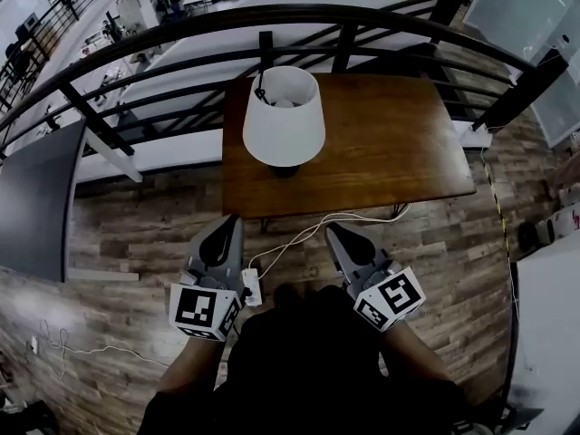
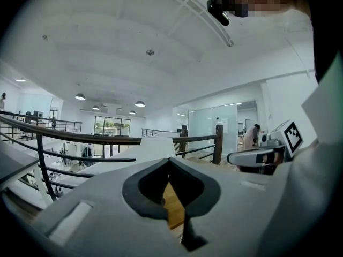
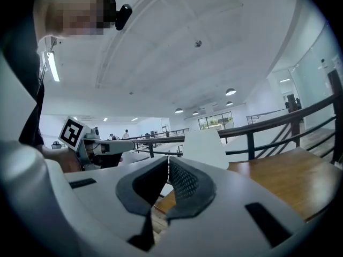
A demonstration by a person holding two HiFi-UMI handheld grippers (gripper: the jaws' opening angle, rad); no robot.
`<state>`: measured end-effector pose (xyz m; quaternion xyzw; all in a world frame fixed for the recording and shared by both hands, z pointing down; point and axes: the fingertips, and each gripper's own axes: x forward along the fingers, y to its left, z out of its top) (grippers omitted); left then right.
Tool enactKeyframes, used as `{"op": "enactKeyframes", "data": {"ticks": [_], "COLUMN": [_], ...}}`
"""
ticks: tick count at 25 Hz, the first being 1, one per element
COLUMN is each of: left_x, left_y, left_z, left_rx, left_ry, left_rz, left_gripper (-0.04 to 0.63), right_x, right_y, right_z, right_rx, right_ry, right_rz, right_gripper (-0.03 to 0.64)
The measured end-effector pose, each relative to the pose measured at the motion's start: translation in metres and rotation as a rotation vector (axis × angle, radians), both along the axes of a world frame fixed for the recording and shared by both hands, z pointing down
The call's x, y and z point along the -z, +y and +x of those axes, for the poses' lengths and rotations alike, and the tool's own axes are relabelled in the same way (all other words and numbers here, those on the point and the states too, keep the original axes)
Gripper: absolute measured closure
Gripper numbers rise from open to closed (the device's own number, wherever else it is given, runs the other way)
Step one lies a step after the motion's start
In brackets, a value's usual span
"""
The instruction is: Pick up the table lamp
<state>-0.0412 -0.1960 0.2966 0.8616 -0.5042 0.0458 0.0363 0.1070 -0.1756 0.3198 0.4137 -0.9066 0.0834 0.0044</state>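
Not much progress on this one so far: the table lamp [image 1: 284, 116] stands upright on the wooden table [image 1: 390, 152], toward its far left part close to the railing [image 1: 181, 27], and nobody's touched it. The left gripper [image 1: 227, 223] and right gripper [image 1: 336, 231] both sit on the near side of the table, over the floor, pointing roughly level at it. Each has its jaws pinched together with nothing between them. The lamp is well ahead of both tips, about centred between the two. I'd say the whole job is left: reach in, open up, grab, lift.
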Motion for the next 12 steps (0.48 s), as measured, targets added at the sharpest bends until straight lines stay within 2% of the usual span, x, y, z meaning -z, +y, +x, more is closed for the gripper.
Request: {"op": "enactKeyframes", "data": {"ticks": [6, 12], "left_x": [-0.028, -0.055], "left_y": [-0.039, -0.073], "left_z": [-0.004, 0.000], "left_rx": [0.034, 0.059], "left_ry": [0.010, -0.016], "left_rz": [-0.025, -0.031], "left_gripper": [0.591, 0.591], "right_x": [-0.037, -0.064], "right_y": [-0.041, -0.085], "right_z": [-0.003, -0.002], "right_rx": [0.015, 0.047], "right_ry": [-0.003, 0.037], "right_rz": [-0.051, -0.023], "right_gripper": [0.601, 0.601]}}
